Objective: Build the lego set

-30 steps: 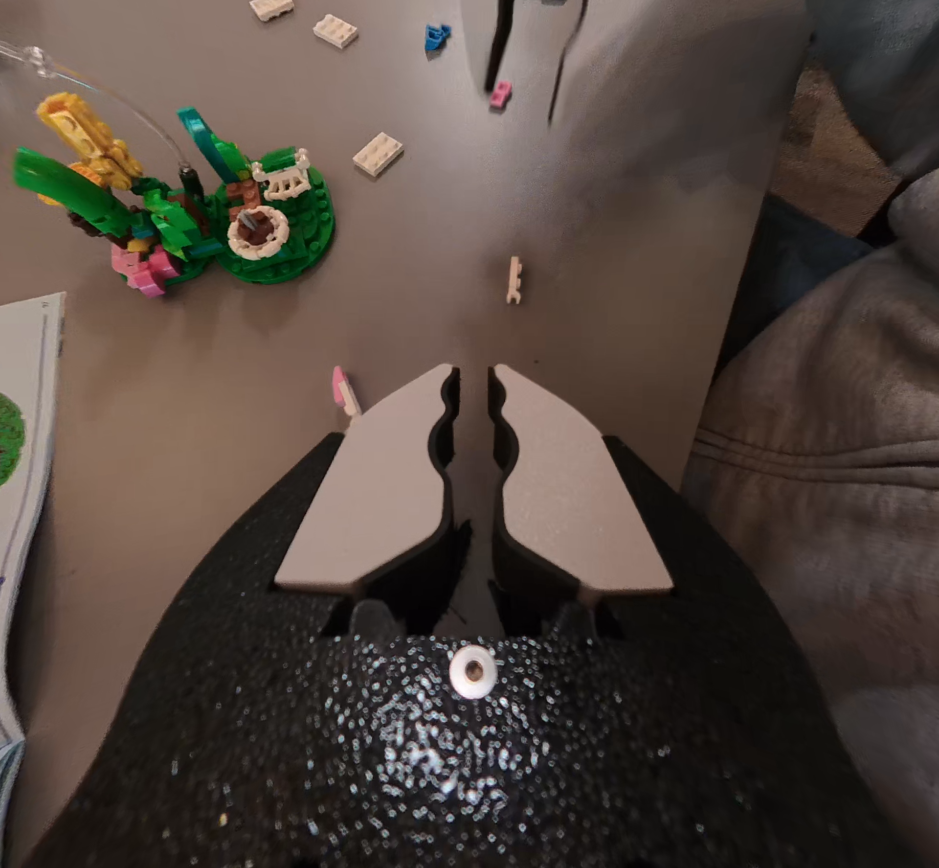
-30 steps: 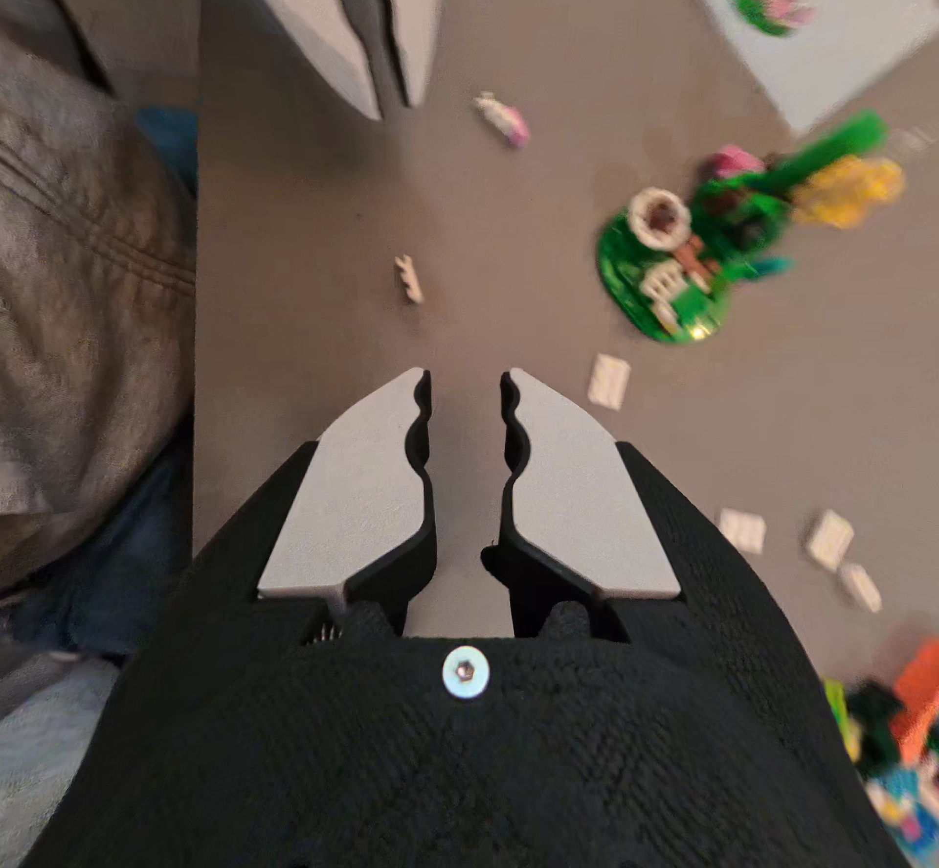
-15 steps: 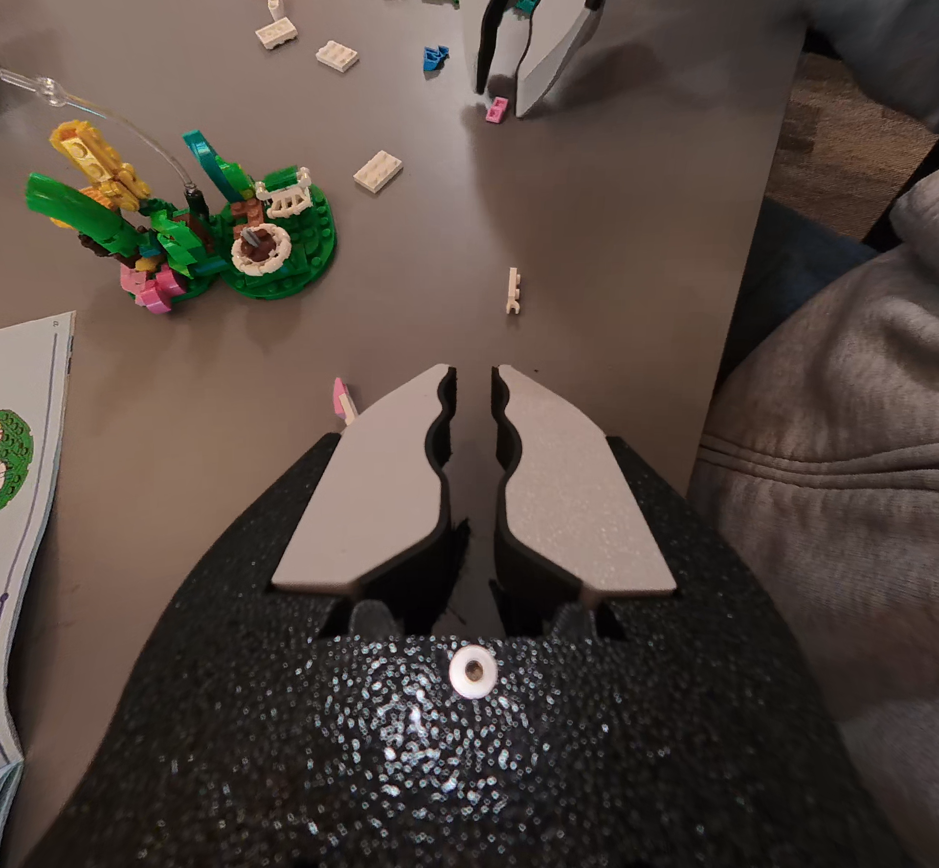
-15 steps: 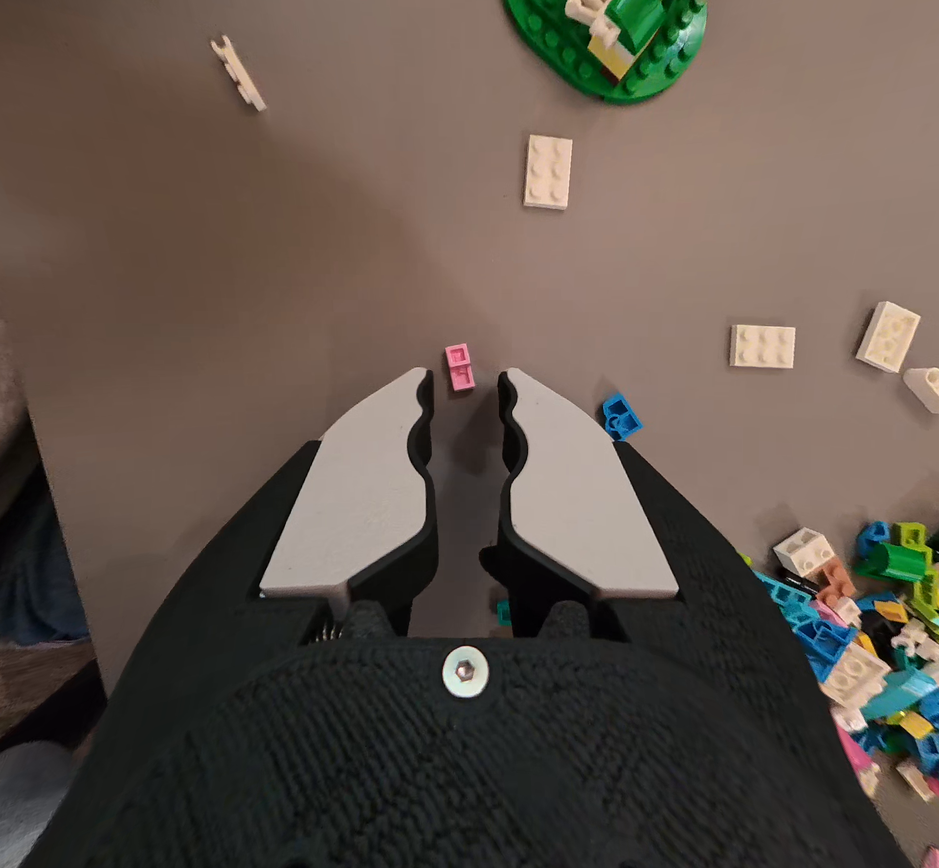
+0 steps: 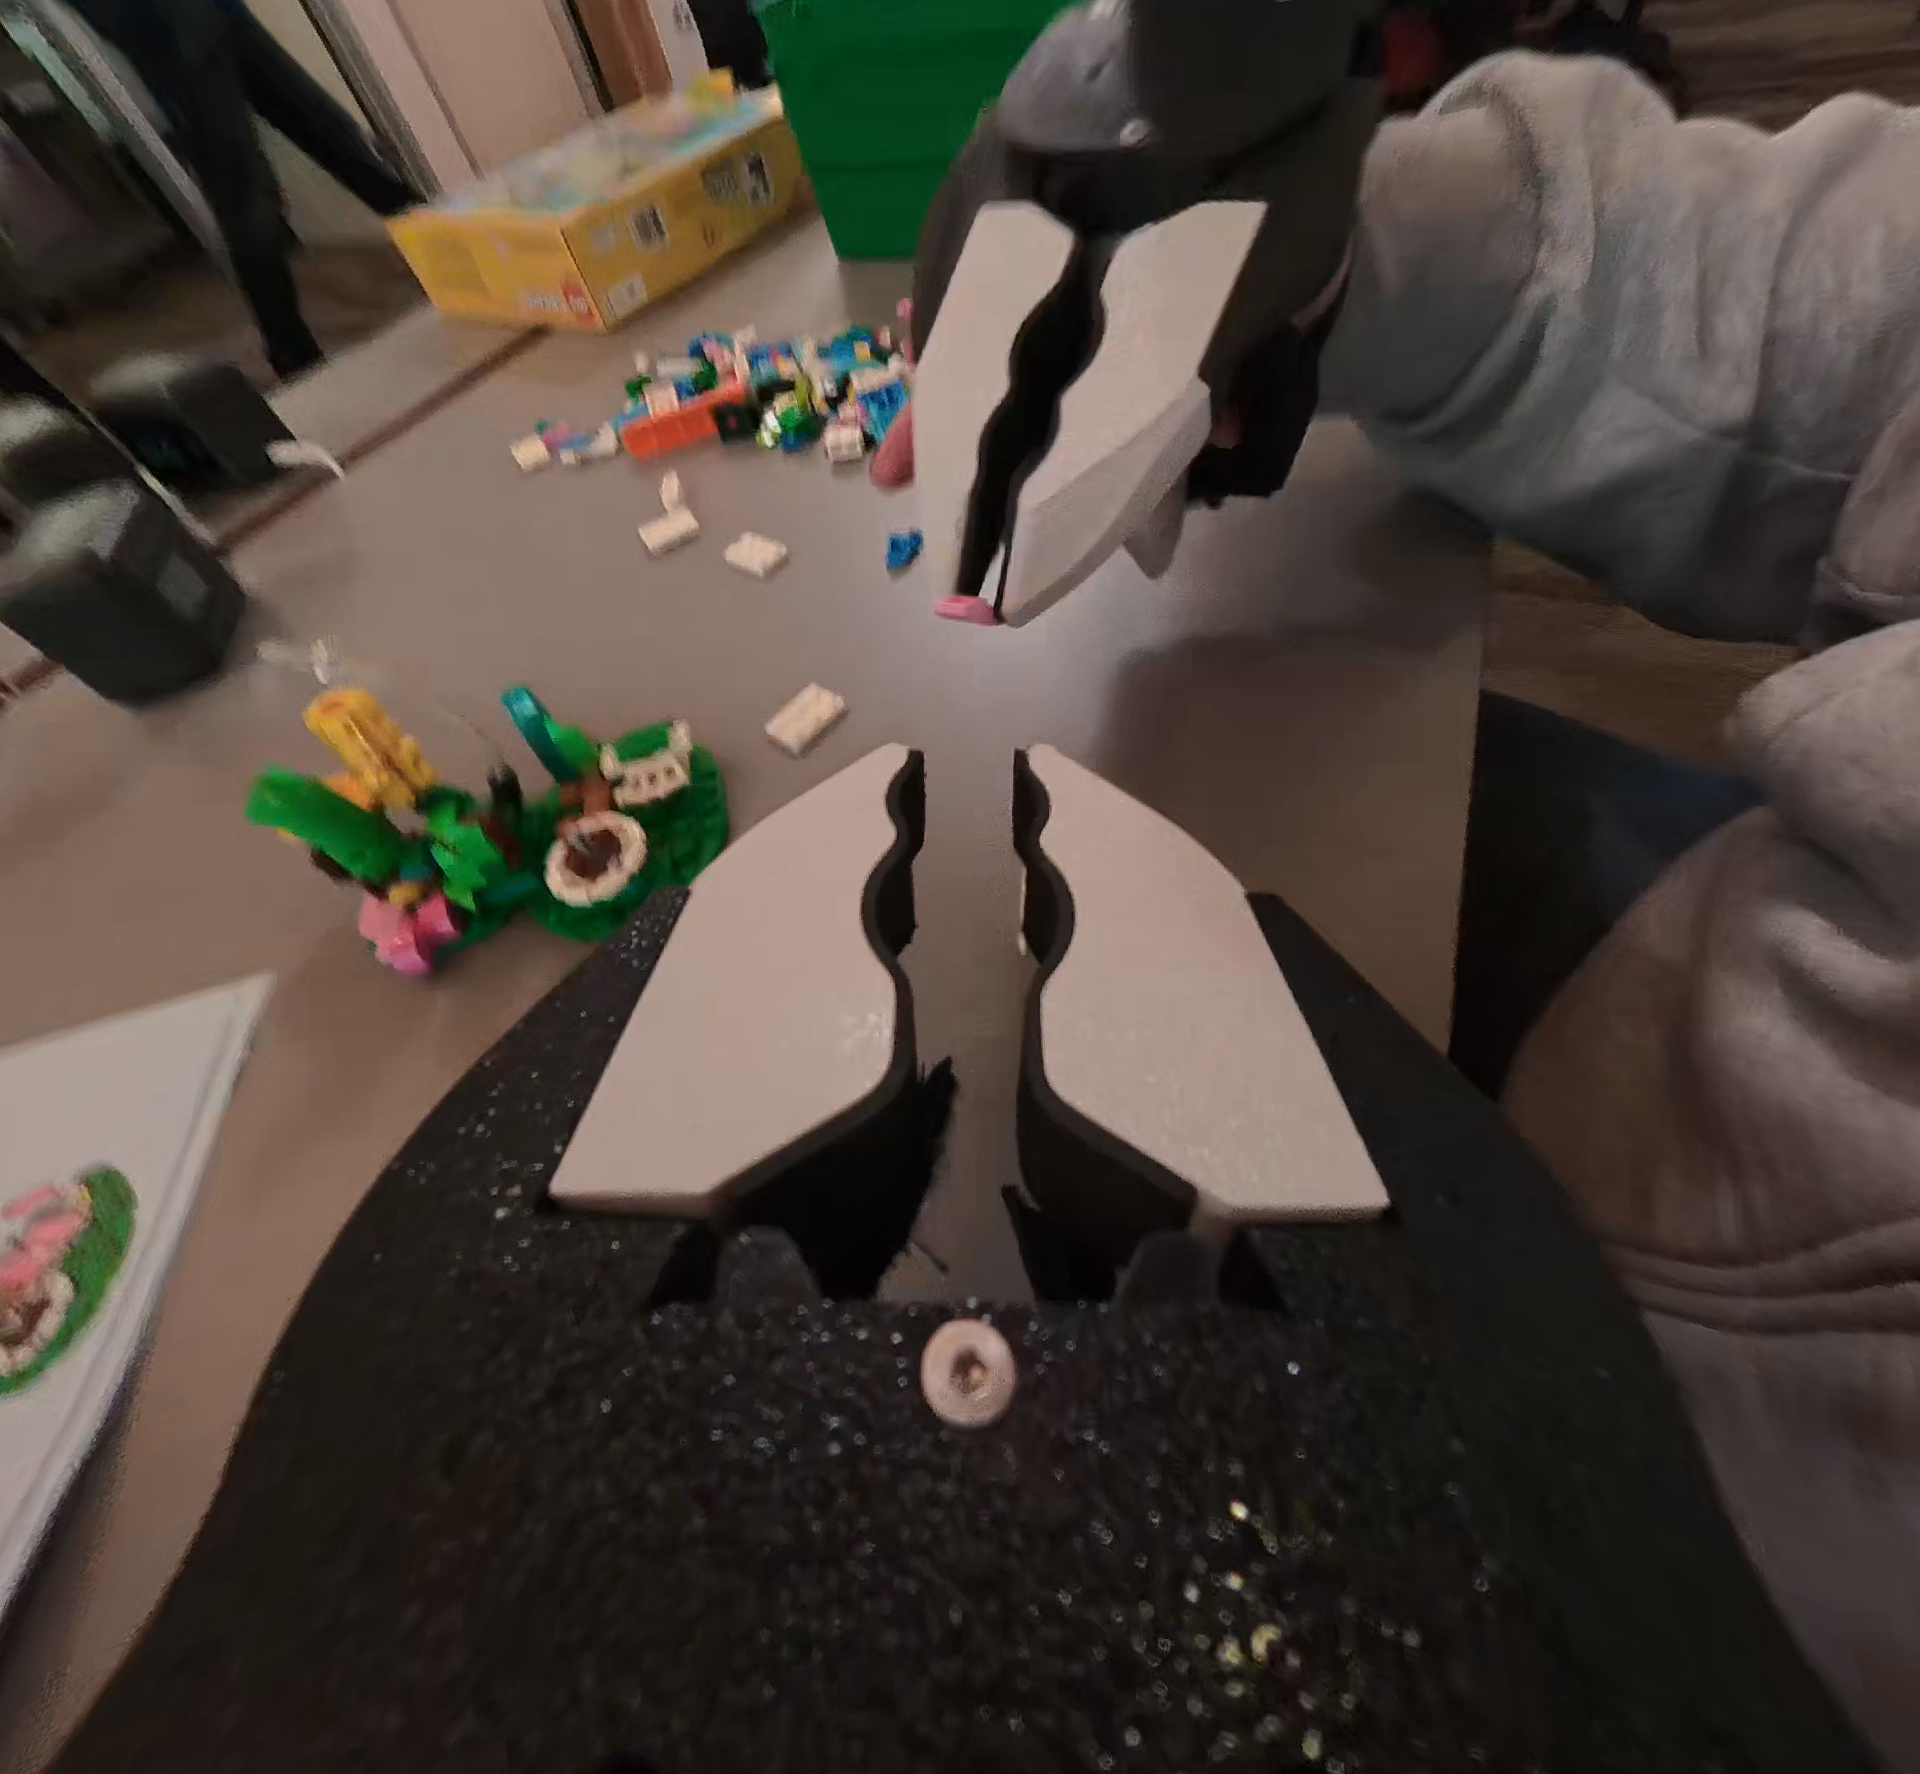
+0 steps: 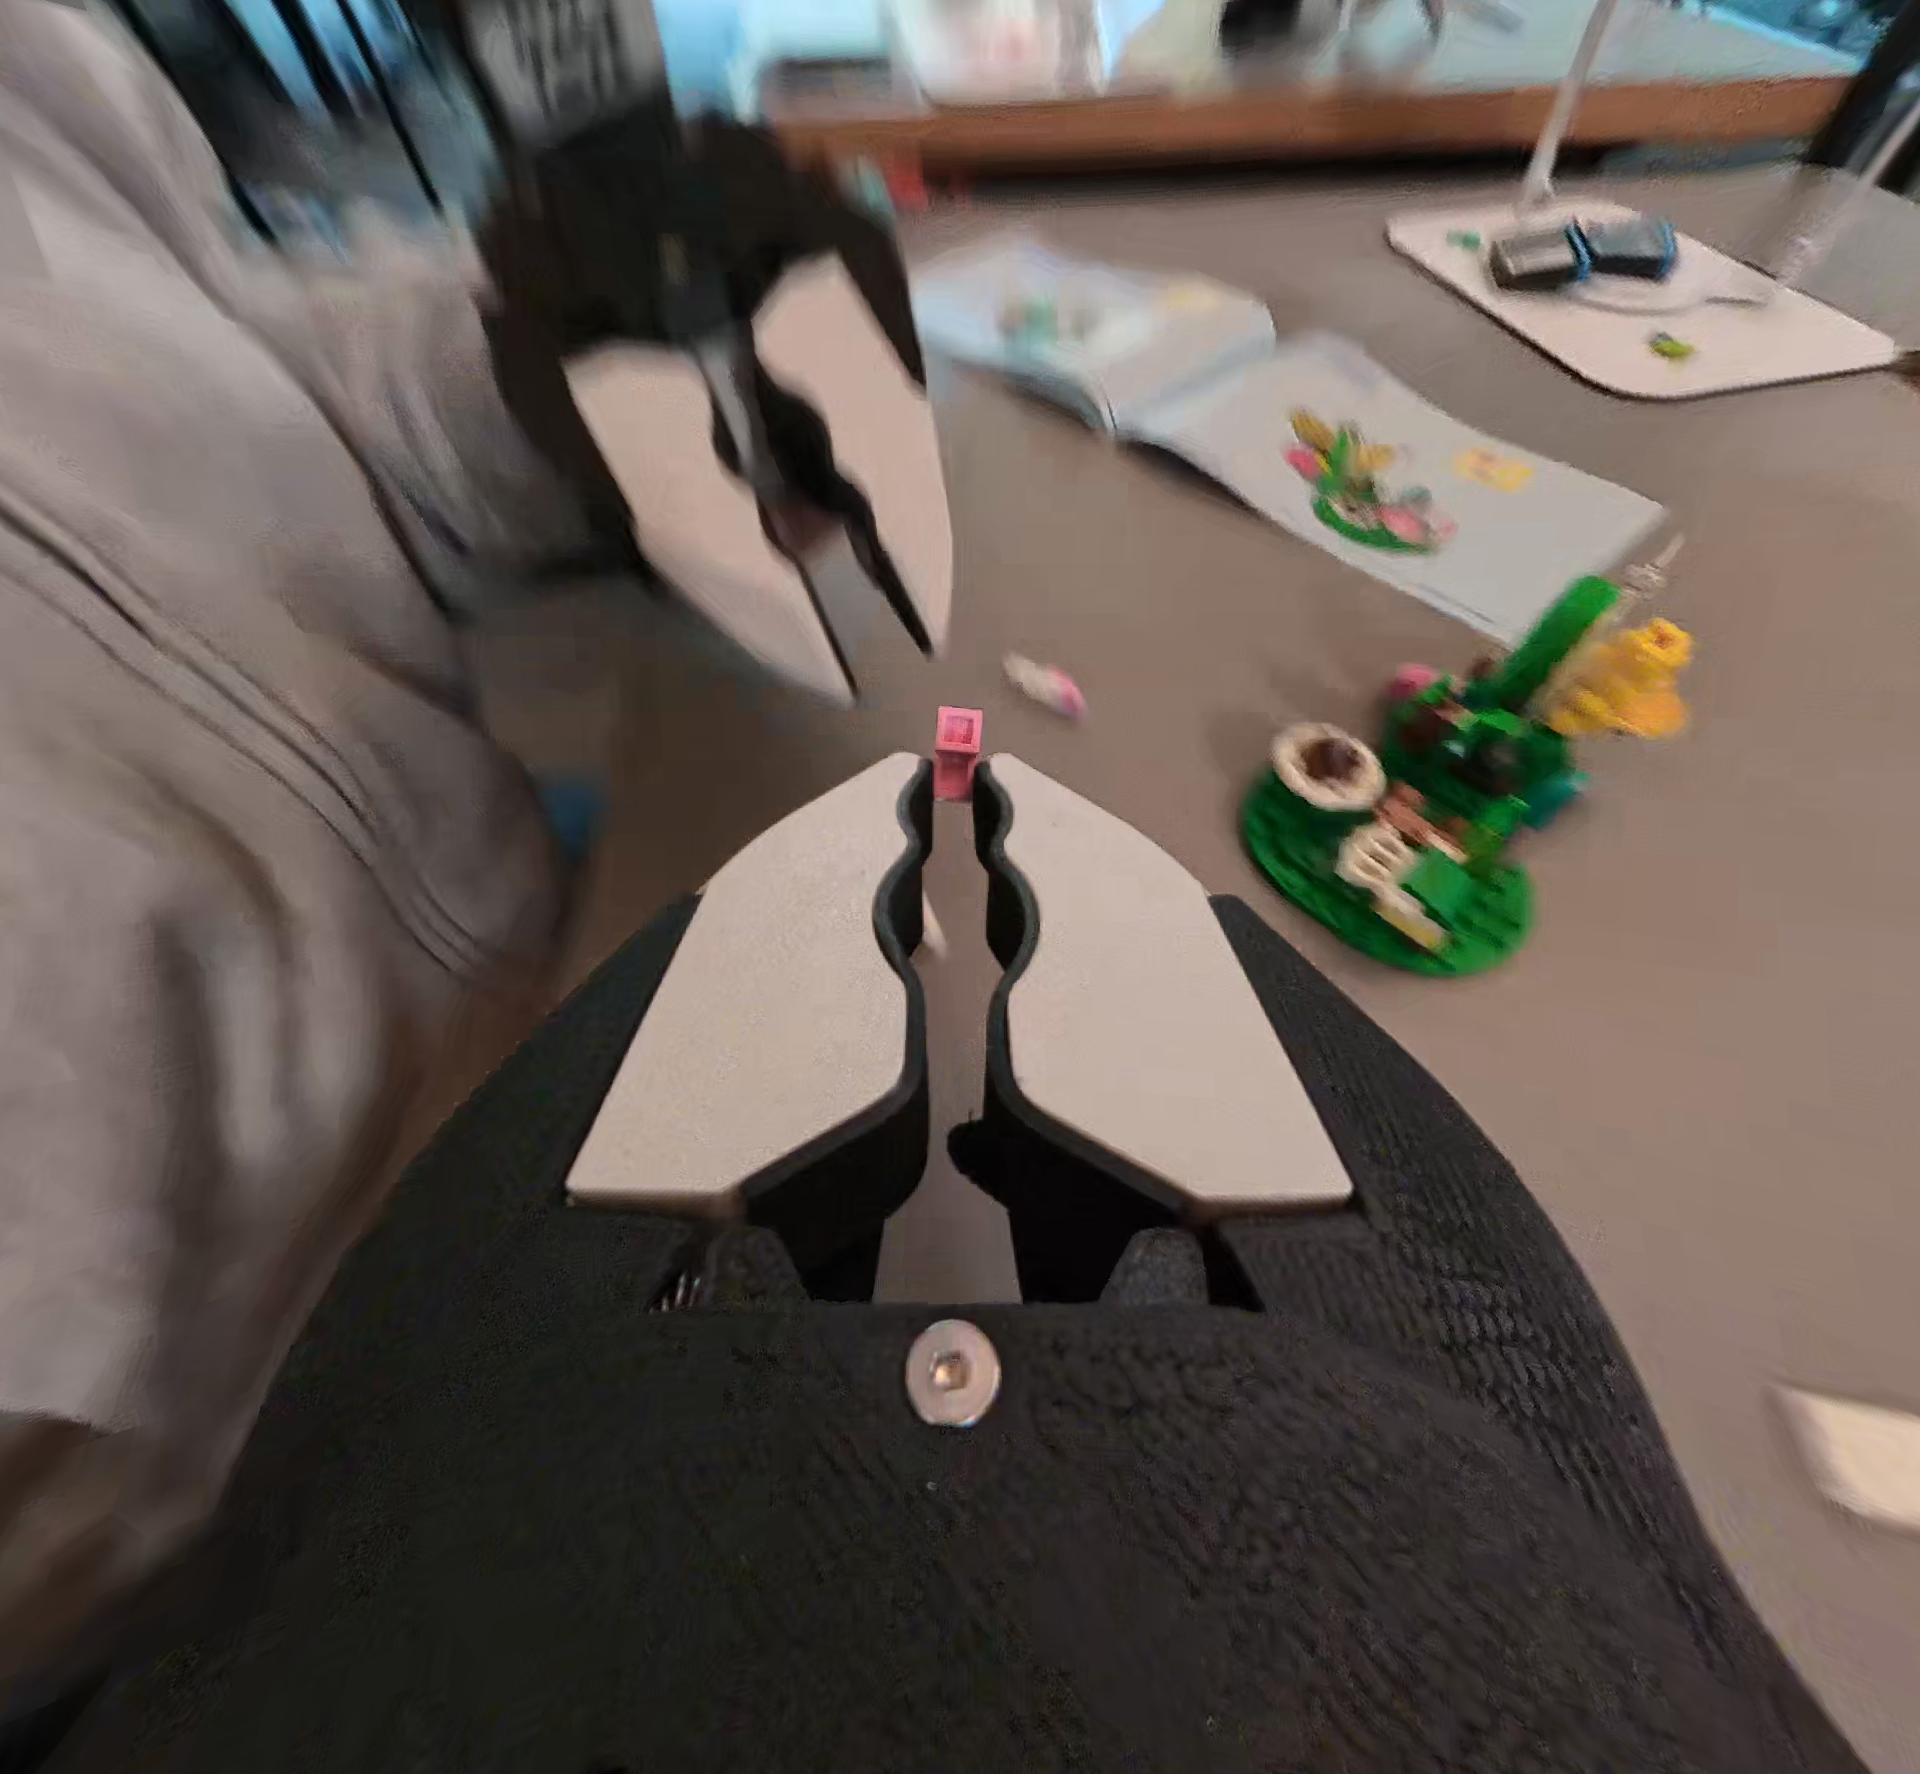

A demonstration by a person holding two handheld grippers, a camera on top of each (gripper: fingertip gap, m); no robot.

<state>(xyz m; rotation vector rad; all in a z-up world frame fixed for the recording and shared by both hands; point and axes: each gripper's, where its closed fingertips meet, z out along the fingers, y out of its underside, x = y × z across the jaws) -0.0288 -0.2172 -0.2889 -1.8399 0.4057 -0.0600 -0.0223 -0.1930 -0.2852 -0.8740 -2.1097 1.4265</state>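
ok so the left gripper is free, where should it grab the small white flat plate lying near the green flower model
Judging by its pose, the white plate lies flat, studs up, alone on the grey table. The left gripper, open and empty, should probably come straight down and pinch its two long side edges; the faces offer nothing to squeeze.

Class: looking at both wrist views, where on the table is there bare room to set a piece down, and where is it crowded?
Bare table lies between the left claw, the right claw holding a small pink brick, and the table's near edge. Another bare patch lies between the green flower model and the instruction booklet. Crowded: the loose brick pile farther back.
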